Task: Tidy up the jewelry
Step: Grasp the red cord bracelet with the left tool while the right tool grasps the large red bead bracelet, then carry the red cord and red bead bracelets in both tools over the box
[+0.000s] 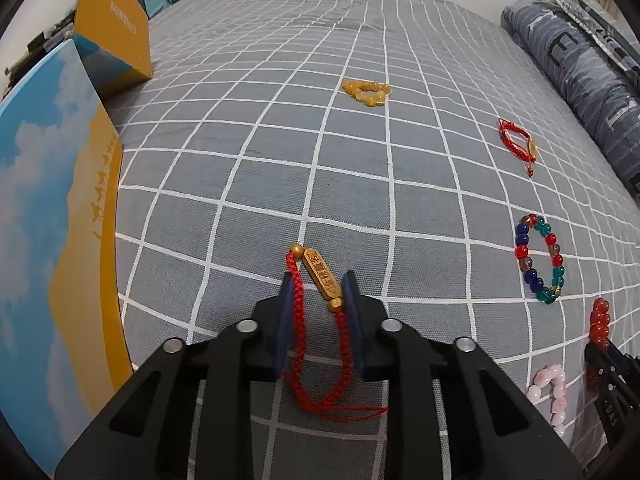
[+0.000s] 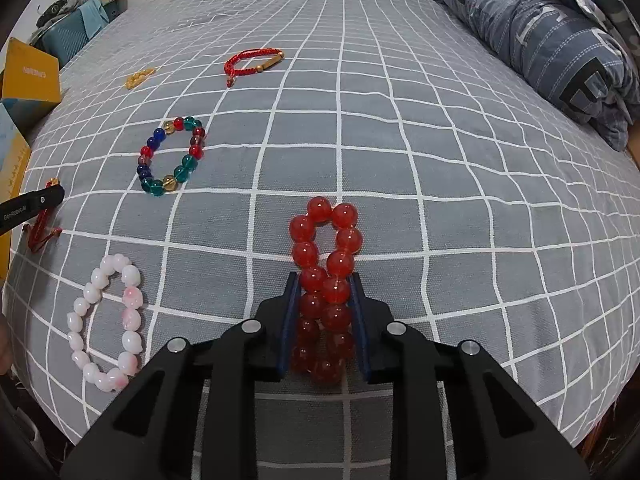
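Left wrist view: my left gripper (image 1: 318,284) is closed around a red cord bracelet (image 1: 316,312), its gold bar charm sticking out past the tips, cord tails trailing back beneath. Pads pinch the woven cord, not the charm; likely the surer hold on something this limp. Right wrist view: my right gripper (image 2: 325,286) is clenched on a red bead bracelet (image 2: 326,276), squeezed into a double row, loop end lying forward on the bed (image 2: 440,160). Loose on the bedspread: multicolour bead bracelet (image 2: 172,156), pink-white bracelet (image 2: 106,324), second cord bracelet (image 2: 252,62) farther off, yellow bead bracelet (image 1: 367,92) well apart. Yellow-blue box (image 1: 112,36) stands at the bed's left edge, a matching panel (image 1: 52,240) beside my left gripper; probably where pieces go. Both grasps look secure; lifting comes next, I judge.
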Motion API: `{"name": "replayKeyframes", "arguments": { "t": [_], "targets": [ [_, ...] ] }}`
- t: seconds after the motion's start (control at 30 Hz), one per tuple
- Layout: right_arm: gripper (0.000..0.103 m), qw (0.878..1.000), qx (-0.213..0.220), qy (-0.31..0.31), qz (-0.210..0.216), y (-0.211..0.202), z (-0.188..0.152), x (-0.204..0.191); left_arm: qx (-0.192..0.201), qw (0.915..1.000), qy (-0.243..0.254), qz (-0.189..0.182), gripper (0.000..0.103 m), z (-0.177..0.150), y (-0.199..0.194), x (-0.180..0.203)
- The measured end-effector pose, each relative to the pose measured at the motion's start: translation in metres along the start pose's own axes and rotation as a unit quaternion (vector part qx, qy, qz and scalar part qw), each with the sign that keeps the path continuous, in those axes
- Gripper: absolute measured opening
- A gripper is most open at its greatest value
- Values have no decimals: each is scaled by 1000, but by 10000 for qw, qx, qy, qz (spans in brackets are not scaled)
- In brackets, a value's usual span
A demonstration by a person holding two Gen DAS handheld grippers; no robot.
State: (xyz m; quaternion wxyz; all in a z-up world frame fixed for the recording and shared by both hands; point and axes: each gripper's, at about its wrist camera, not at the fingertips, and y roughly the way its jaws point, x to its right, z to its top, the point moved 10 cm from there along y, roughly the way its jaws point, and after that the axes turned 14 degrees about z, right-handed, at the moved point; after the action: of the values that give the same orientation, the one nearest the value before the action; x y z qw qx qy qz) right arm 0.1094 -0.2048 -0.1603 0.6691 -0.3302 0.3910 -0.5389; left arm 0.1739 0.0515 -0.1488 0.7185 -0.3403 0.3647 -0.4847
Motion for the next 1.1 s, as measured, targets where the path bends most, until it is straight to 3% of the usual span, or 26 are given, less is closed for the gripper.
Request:
{"name": "replayKeyframes", "arguments": {
  "t": [0.1, 0.37, 1.1],
  "targets": [
    [14, 10000, 42, 27, -8, -1, 1, 1, 52, 10000, 23, -13, 11, 0, -3, 2],
    [13, 9997, 214, 120, 69, -5, 5, 0, 199, 9996, 20, -205, 10, 3, -13, 6],
    [13, 9963, 839, 149, 109, -30, 27, -6, 521, 9981, 176, -285, 11, 9, -37, 14]
  ]
}}
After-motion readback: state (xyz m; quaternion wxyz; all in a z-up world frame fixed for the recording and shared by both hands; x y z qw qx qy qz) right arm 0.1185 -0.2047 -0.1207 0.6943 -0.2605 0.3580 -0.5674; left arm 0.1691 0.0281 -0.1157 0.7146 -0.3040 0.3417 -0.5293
